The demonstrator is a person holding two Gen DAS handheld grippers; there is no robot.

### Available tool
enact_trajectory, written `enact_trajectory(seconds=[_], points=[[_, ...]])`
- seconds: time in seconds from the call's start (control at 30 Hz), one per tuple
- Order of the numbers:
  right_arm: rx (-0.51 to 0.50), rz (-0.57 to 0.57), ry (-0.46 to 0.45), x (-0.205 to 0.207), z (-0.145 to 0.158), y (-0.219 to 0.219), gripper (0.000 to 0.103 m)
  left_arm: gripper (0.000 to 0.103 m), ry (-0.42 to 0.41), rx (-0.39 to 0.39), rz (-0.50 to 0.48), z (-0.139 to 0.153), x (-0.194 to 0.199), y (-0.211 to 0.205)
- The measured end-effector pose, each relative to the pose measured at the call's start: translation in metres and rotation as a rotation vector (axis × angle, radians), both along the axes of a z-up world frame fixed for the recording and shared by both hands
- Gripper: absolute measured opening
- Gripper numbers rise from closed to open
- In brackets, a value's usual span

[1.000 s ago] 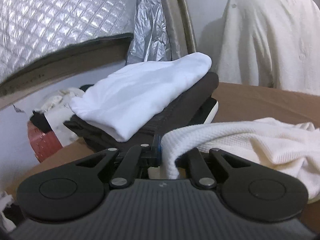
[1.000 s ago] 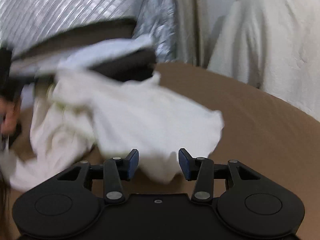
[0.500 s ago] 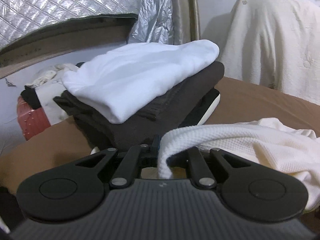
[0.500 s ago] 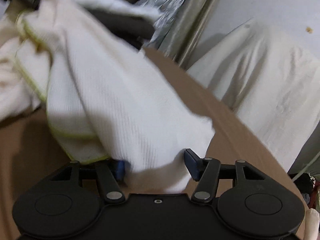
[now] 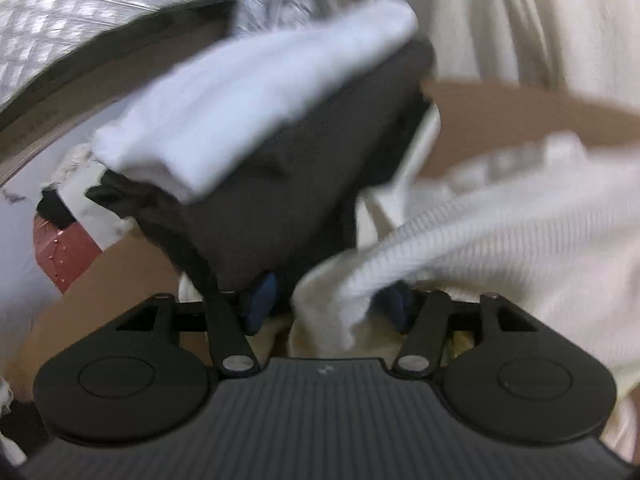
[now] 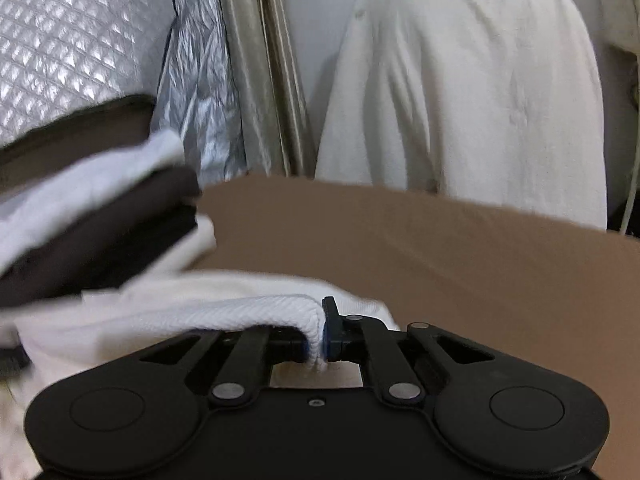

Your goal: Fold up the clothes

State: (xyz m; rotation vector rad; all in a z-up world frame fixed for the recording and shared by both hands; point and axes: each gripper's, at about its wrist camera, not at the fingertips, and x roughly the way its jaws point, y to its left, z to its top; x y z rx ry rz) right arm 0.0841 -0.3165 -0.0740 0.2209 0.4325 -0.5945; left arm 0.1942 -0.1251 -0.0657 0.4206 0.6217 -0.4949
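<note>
A cream ribbed knit garment lies rumpled on the brown table. My left gripper is open, its blue pads apart, and a thick fold of the cream garment hangs loosely between them. This view is motion-blurred. In the right wrist view my right gripper is shut on the rolled edge of the cream garment, low over the table. A folded stack stands just beyond the left gripper: a white piece on top of a dark brown one.
The same stack fills the left of the right wrist view. Behind the table stands a seat draped in cream cloth. Silver quilted foil covers the back left. A red object sits off the table's left edge.
My left gripper has opened and let go of the cream garment's edge, and has moved closer to the stack. My right gripper, open before, has shut on the garment's edge.
</note>
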Motion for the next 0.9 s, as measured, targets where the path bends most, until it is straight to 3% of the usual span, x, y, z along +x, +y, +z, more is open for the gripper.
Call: enact_trajectory(seconds=[0.07,0.13,0.23,0.3,0.37,0.47,0.5,0.53,0.57,0.63,0.73,0.83,0.9], points=[[-0.078,0.014,0.002,0.000,0.018,0.008,0.006,0.059,0.032,0.005,-0.010,0.003,-0.002,0.006],[-0.158,0.029,0.004,0.000,0.037,0.017,0.005,0.065,0.063,-0.079,-0.024,0.023,-0.009,0.022],[-0.253,0.019,-0.023,-0.007,0.076,0.022,0.005,0.089,0.107,-0.250,-0.103,0.044,-0.023,0.050],[-0.288,0.003,-0.041,-0.021,0.098,0.021,0.005,0.092,0.145,-0.305,-0.165,0.046,-0.029,0.058],[-0.323,-0.013,-0.058,-0.034,0.119,0.020,0.004,0.099,0.197,-0.260,-0.225,0.034,-0.034,0.048],[-0.332,-0.031,-0.060,-0.052,0.130,0.019,0.005,0.103,0.234,-0.059,-0.302,-0.001,-0.046,0.008],[-0.328,-0.035,-0.056,-0.058,0.130,0.019,0.005,0.100,0.239,0.016,-0.327,-0.014,-0.051,-0.007],[-0.324,-0.040,-0.053,-0.063,0.130,0.019,0.005,0.081,0.215,0.050,-0.341,-0.020,-0.057,-0.016],[-0.320,-0.045,-0.049,-0.069,0.130,0.019,0.005,0.051,0.188,0.078,-0.353,-0.025,-0.063,-0.025],[-0.311,-0.054,-0.042,-0.080,0.130,0.019,0.005,0.028,0.136,0.103,-0.360,-0.026,-0.074,-0.035],[-0.293,-0.069,-0.028,-0.097,0.126,0.019,0.005,0.023,-0.005,0.048,-0.280,0.004,-0.084,-0.025],[-0.268,-0.068,-0.015,-0.120,0.121,0.021,0.004,0.010,-0.057,-0.086,-0.164,0.043,-0.083,0.007],[-0.252,-0.060,-0.009,-0.137,0.121,0.023,0.004,0.009,-0.110,-0.145,-0.104,0.066,-0.084,0.029]])
